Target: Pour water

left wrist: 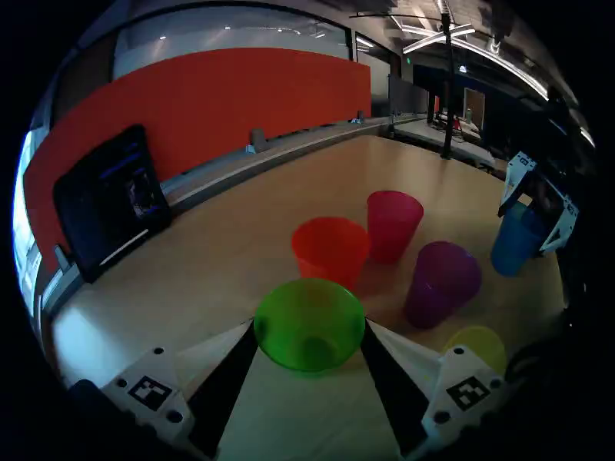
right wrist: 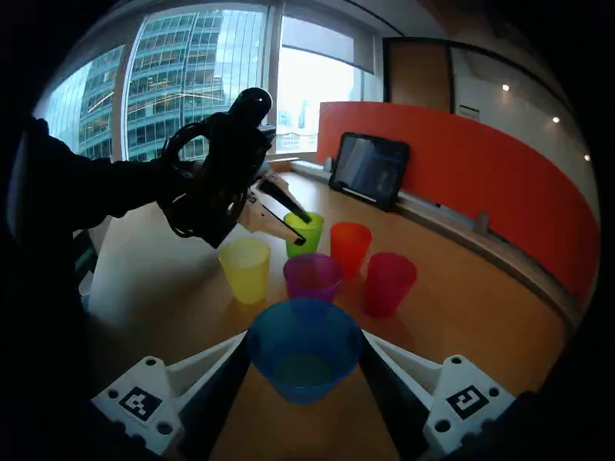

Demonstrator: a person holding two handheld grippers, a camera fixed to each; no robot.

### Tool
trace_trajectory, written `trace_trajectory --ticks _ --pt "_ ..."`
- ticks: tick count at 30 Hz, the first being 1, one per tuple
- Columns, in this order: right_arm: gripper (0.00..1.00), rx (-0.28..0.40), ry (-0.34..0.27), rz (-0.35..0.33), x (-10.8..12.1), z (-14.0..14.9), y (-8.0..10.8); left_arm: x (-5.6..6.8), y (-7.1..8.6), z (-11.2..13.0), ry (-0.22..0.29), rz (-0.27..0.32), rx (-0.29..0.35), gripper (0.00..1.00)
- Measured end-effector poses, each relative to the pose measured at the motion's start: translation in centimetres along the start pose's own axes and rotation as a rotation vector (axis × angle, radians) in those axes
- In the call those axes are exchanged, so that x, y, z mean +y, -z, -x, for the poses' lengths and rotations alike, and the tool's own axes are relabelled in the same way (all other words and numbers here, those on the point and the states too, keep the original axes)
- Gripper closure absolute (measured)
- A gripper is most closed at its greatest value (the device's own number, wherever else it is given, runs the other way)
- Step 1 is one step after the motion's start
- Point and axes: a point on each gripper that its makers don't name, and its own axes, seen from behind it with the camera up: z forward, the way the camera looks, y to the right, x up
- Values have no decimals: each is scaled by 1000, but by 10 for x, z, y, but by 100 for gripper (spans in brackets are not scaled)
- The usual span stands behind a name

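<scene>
My left gripper (left wrist: 309, 332) is shut on a green cup (left wrist: 309, 323), held upright over the wooden table (left wrist: 231, 253). Just beyond it stand an orange cup (left wrist: 332, 250), a pink cup (left wrist: 393, 223), a purple cup (left wrist: 442, 280) and a yellow cup (left wrist: 478, 346). My right gripper (right wrist: 304, 347) is shut on a blue cup (right wrist: 304, 353), also upright. From there the yellow cup (right wrist: 246, 267), purple cup (right wrist: 313, 276), orange cup (right wrist: 350, 246) and pink cup (right wrist: 388, 283) cluster ahead, with the green cup (right wrist: 304, 233) in the left gripper (right wrist: 297, 221) behind them. I cannot tell whether the cups hold water.
A dark tablet (left wrist: 111, 200) leans against the red wall panel (left wrist: 231, 100) at the table's far edge. A person's dark-sleeved arm (right wrist: 84, 192) holds the left gripper. Tall windows (right wrist: 192, 69) stand behind. Bare table lies left of the cups.
</scene>
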Motion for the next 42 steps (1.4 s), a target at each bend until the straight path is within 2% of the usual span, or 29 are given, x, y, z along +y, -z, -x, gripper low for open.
trace_trajectory --ticks 9,23,30,42 --pt "6 35 1 16 -2 -14 7 -1 31 -24 14 -19 75 12" --pt "6 143 -16 47 -9 -54 26 16 101 -71 15 -60 234 12" --pt "6 198 -6 66 -11 -76 32 29 135 -89 18 -64 314 11" --pt "6 278 -2 82 -15 -111 35 58 179 -112 27 -49 430 11"
